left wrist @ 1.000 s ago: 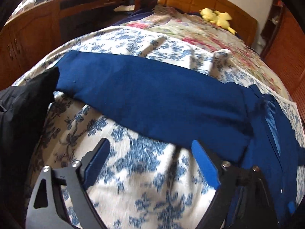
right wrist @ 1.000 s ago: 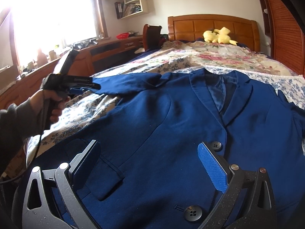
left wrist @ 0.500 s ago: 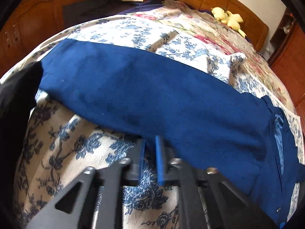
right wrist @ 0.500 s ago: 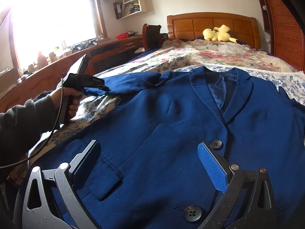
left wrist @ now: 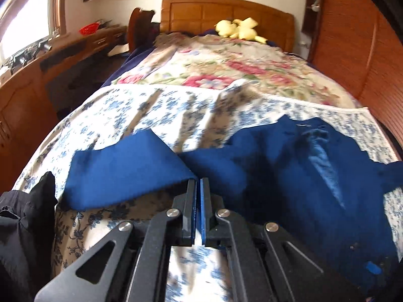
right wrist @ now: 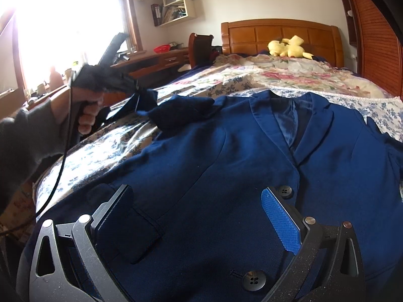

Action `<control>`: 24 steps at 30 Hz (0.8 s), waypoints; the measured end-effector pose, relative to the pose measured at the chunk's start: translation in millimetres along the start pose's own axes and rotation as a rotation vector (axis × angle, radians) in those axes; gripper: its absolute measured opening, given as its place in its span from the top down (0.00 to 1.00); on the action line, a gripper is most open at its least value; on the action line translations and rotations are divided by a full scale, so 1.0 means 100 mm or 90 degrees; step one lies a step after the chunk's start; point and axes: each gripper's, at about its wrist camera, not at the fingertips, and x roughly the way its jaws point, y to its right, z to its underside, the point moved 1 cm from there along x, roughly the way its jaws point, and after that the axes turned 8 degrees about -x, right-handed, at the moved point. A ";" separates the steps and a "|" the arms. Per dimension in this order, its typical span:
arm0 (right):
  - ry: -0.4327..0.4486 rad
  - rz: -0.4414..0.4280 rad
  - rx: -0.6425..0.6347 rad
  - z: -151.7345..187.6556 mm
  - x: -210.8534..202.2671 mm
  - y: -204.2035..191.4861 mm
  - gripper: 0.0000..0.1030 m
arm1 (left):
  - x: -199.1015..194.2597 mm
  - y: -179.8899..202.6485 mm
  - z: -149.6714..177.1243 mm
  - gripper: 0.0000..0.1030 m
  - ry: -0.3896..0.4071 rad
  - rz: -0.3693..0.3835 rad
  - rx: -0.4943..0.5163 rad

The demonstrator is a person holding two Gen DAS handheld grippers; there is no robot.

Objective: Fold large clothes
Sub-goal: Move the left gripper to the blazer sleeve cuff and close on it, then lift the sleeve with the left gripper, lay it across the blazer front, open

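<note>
Blazer: the navy blazer [right wrist: 226,166] lies face up on the bed [right wrist: 105,156], front buttoned, collar toward the wooden headboard [right wrist: 279,35] and hem toward the right camera.
Left tongs: the left gripper [left wrist: 198,188] has its jaws closed on the sleeve [left wrist: 126,173], pinching the cloth at its lower edge. In the right view it holds this sleeve lifted above the blue-flowered bedcover [left wrist: 141,110], with the person's hand [right wrist: 85,110] around the handle.
Why held so: I judge the sleeve is taken up so it can be carried across and laid over the chest, the first fold for a jacket.
Right tongs: the right gripper [right wrist: 199,216] has its jaws wide apart and grips nothing. It hovers low over the lower front, between the pocket flap [right wrist: 136,229] and the buttons [right wrist: 284,191]. Whether it touches the cloth I cannot tell.
Why placed so: probably it waits there to press the body flat while the sleeve moves.
Long axis: the body runs from hem to collar, along the bed. The lifted sleeve goes sideways from the shoulder toward the window side.
Around: a yellow plush toy [right wrist: 289,46] sits at the headboard, well apart. A black garment [left wrist: 25,216] lies near the bed edge.
</note>
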 end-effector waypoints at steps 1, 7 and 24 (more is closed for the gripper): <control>0.000 0.000 0.000 0.00 0.00 0.00 0.00 | -0.05 0.04 0.01 1.00 0.004 0.002 0.002; 0.005 0.000 -0.004 0.00 -0.01 -0.01 0.00 | -0.14 -0.06 0.07 0.88 -0.008 -0.014 0.012; -0.001 0.000 -0.010 0.00 -0.01 -0.03 0.00 | 0.37 -1.20 0.10 0.46 -0.021 -0.096 -0.083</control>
